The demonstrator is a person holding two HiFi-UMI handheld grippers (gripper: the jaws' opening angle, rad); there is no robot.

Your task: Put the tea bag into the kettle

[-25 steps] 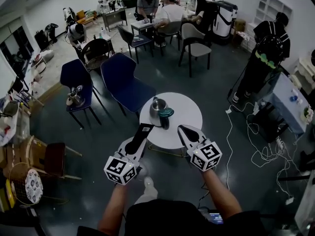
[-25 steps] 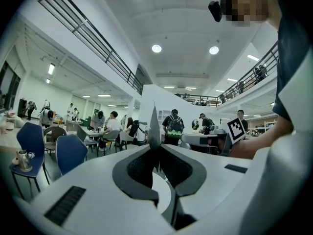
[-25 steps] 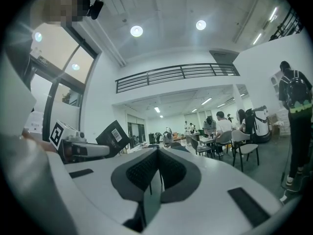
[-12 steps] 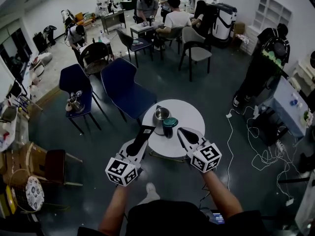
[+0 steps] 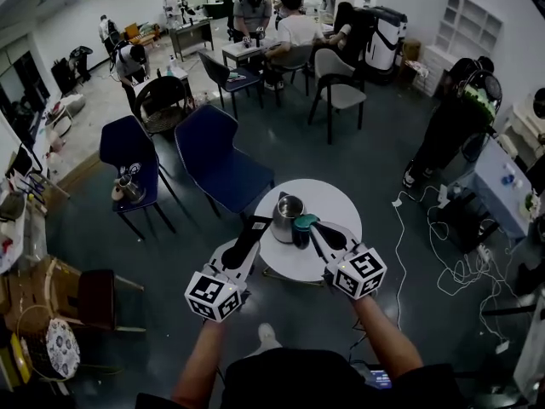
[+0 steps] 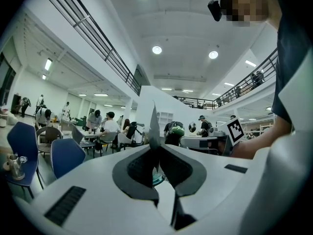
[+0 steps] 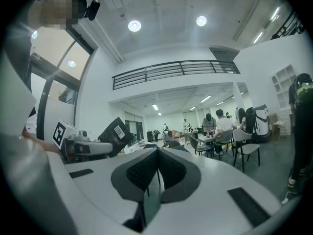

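A steel kettle (image 5: 288,214) stands open on the round white table (image 5: 334,204), with its teal lid (image 5: 305,221) beside it on the right. My left gripper (image 5: 254,228) reaches the table's near left edge, just left of the kettle. It is shut on the tea bag (image 5: 258,223), a black packet with a white barcode label (image 7: 115,131). In the left gripper view the packet shows edge-on as a thin blade (image 6: 153,126) rising from the left gripper (image 6: 156,151). My right gripper (image 5: 322,231) is shut and holds nothing, its tips just right of the lid; its pads (image 7: 168,168) meet.
Two blue chairs (image 5: 223,156) (image 5: 128,147) stand beyond the table to the left; a small pot (image 5: 128,187) sits on the farther one. Cables (image 5: 443,245) trail over the floor on the right. A person with a backpack (image 5: 456,118) stands at the right. More people sit at the far tables.
Both grippers have moved forward together toward the round table. Their tips now flank the kettle and lid, which lay farther ahead before. The grip on the packet is unchanged.
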